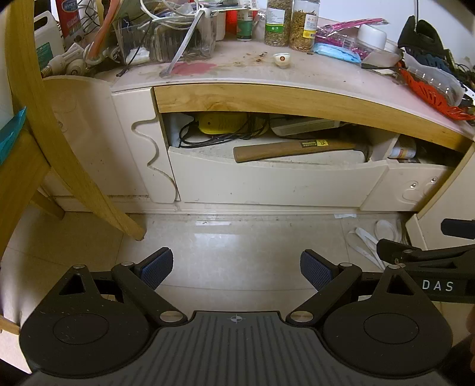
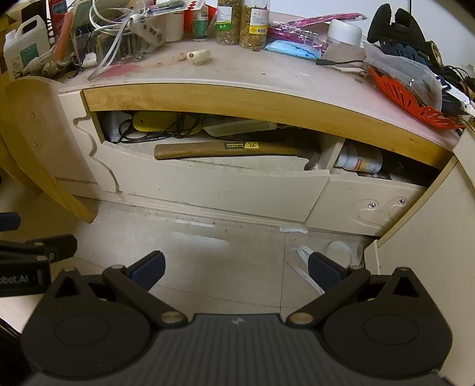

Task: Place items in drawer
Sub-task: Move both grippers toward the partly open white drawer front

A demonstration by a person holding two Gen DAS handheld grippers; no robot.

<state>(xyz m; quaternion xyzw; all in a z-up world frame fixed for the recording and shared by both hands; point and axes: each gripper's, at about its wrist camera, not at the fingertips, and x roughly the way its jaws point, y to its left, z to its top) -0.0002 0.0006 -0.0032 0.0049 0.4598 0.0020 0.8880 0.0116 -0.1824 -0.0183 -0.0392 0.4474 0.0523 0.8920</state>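
Observation:
A cream drawer (image 1: 276,187) (image 2: 219,187) under the desk stands pulled open. Inside lie a wooden-handled hammer (image 1: 294,149) (image 2: 225,148), a yellow device (image 1: 221,122) (image 2: 154,121) with black cables, and a white flat box (image 1: 305,126) (image 2: 240,126). My left gripper (image 1: 236,268) is open and empty, low over the floor well in front of the drawer. My right gripper (image 2: 236,270) is open and empty, also over the floor. A narrower drawer to the right (image 1: 412,181) (image 2: 359,205) holds a white bottle (image 2: 360,161).
The desktop (image 1: 297,71) (image 2: 267,77) carries clutter: jars (image 1: 289,23), a clear bin of cables (image 1: 169,38), a small white item (image 1: 282,59) (image 2: 199,55), a blue mask, an orange perforated piece (image 1: 430,95) (image 2: 409,104). A wooden chair (image 1: 59,148) stands left. White straps (image 2: 305,267) lie on the floor.

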